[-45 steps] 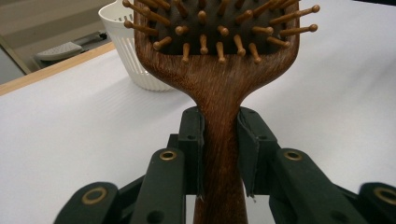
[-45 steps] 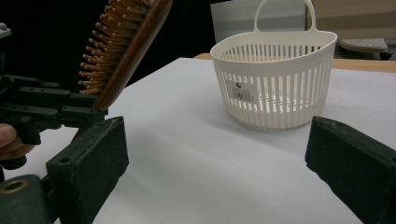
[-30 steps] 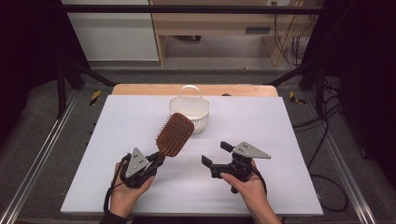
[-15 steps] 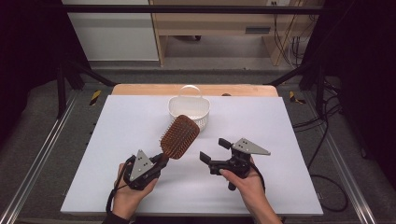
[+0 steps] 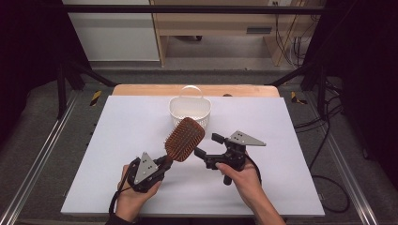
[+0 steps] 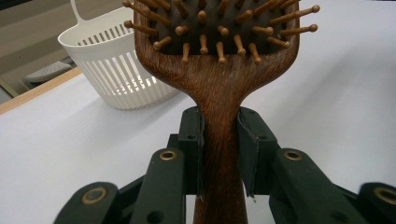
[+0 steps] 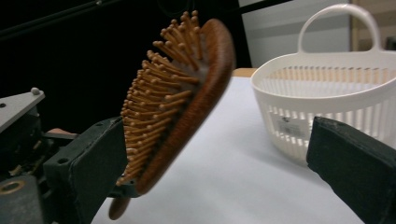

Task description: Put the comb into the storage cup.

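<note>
A person seated at a white worktop (image 5: 117, 140) works with a hand-held gripper in each hand. The left hand-held gripper (image 5: 162, 163) pinches the handle of a brown wooden hairbrush (image 5: 184, 139), holding it clear of the surface with the paddle head tilted up and away towards the far side of the worktop. In the left gripper view, the two black jaws press against either side of the narrow neck of the hairbrush (image 6: 219, 93), just below the head, where rows of wooden pins with rounded tips stand out from a dark cushion.

The right hand-held gripper (image 5: 208, 146) hovers just beside the brush head, its jaws spread wide and pointing at the brush from the person's right. Nothing is pinched between them. In the right gripper view, the hairbrush (image 7: 187, 98) hangs between the two open jaws, closer to the jaw at the left of that view, its pins facing that jaw; whether the pins touch the pad cannot be told.

A white slatted plastic basket (image 5: 189, 108) with a looped handle stands on the worktop just beyond the brush head, near the far edge and a strip of pale wood (image 5: 141, 89). In the left gripper view the basket (image 6: 116, 70) sits behind and to the left of the brush; in the right gripper view the basket (image 7: 322, 84) stands beyond the open jaws.
</note>
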Demonstrator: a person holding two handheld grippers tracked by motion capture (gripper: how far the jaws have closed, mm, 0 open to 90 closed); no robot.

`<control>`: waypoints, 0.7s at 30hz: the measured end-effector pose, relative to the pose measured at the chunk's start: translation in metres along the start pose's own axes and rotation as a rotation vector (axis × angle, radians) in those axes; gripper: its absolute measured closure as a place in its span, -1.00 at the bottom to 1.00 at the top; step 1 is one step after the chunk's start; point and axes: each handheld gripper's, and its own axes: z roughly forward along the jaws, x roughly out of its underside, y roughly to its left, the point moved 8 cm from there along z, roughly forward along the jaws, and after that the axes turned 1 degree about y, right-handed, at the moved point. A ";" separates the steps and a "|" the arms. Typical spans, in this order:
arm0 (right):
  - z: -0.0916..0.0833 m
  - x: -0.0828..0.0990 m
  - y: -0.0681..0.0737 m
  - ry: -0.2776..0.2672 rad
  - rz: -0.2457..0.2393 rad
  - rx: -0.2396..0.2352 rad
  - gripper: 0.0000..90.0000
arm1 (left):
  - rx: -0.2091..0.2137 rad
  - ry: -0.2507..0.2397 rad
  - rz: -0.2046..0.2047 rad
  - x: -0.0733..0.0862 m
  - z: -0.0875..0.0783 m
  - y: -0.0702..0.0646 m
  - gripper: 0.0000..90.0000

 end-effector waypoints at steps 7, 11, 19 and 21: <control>0.005 0.001 0.009 -0.007 0.049 -0.051 -0.85 | 0.017 -0.001 0.025 -0.003 0.004 -0.010 0.60; 0.002 -0.001 0.009 -0.017 0.080 -0.072 -0.71 | 0.016 0.004 0.055 -0.004 0.005 -0.016 0.60; -0.002 -0.004 0.005 -0.036 0.139 -0.084 -0.60 | 0.023 0.001 0.071 -0.006 0.007 -0.023 0.60; -0.002 -0.004 0.004 -0.039 0.145 -0.088 -0.57 | 0.023 0.003 0.080 -0.006 0.007 -0.024 0.60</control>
